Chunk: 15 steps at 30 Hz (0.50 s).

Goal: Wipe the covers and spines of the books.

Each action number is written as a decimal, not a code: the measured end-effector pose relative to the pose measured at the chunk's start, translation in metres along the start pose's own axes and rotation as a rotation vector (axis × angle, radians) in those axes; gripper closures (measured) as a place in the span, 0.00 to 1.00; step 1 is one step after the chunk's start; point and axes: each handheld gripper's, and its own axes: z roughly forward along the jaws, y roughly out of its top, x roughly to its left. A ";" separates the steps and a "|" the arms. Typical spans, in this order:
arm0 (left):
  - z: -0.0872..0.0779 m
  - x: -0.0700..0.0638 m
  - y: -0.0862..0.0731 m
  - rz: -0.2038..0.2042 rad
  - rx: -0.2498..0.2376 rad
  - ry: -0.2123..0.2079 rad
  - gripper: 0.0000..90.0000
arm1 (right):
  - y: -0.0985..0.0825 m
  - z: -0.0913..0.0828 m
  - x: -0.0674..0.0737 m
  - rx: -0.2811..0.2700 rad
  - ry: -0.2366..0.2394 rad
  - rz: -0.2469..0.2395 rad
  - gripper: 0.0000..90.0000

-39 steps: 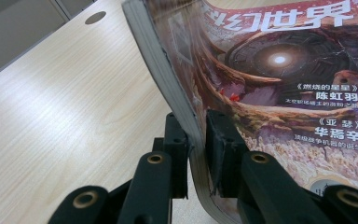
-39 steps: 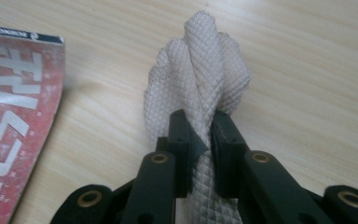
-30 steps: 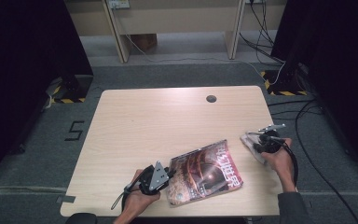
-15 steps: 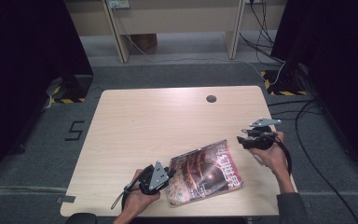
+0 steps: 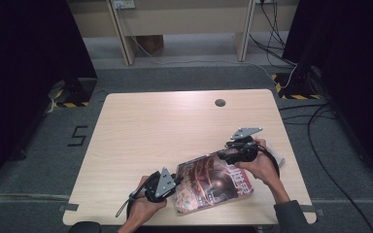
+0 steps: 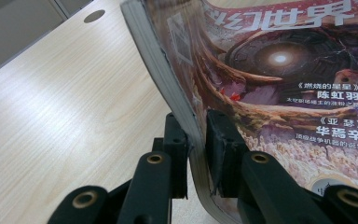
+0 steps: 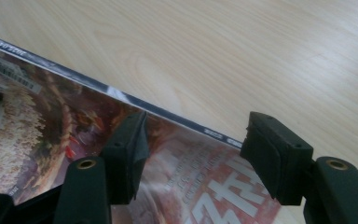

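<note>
Magazine (image 5: 213,180) position, high view: we find it flat-backed and glossy, with a dark red-brown illustrated cover, lying at the near right part of the pale wood-grain table (image 5: 175,126). We see the left gripper (image 5: 174,183) at its left edge, held by the left hand (image 5: 143,206), with a grey three-cornered plate on top. The right gripper (image 5: 222,156), in the right hand (image 5: 262,165), hovers over the upper right corner of the cover. A small round dark hole (image 5: 220,102) sits near the far edge of the tabletop.

Left gripper view: we see the two black, blocky jaws pressed against both faces of the magazine (image 6: 279,70), clamped on its lower edge. The cover bends upward in a smooth curve, and the stacked page edges show as a thin grey band. Large white printed characters run across the shiny cover above a round glowing motif. The laminate tabletop (image 6: 65,102) has a fine linear grain and a soft sheen.

Right gripper view: we see the matte black jaws standing well apart, having just been opening, with nothing pinched between them. They hang above the far edge of the magazine (image 7: 51,135), whose thin spine runs diagonally over the table (image 7: 214,56).
</note>
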 end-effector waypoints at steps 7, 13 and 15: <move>0.000 0.000 0.000 0.010 0.001 -0.002 0.88 | 0.005 0.012 0.012 0.031 0.019 -0.043 0.43; 0.000 0.000 0.001 0.027 -0.001 -0.003 0.88 | 0.008 0.021 0.022 0.038 0.038 -0.075 0.40; 0.000 0.000 0.001 0.034 0.002 -0.002 0.88 | 0.008 0.023 0.025 0.039 0.034 -0.098 0.39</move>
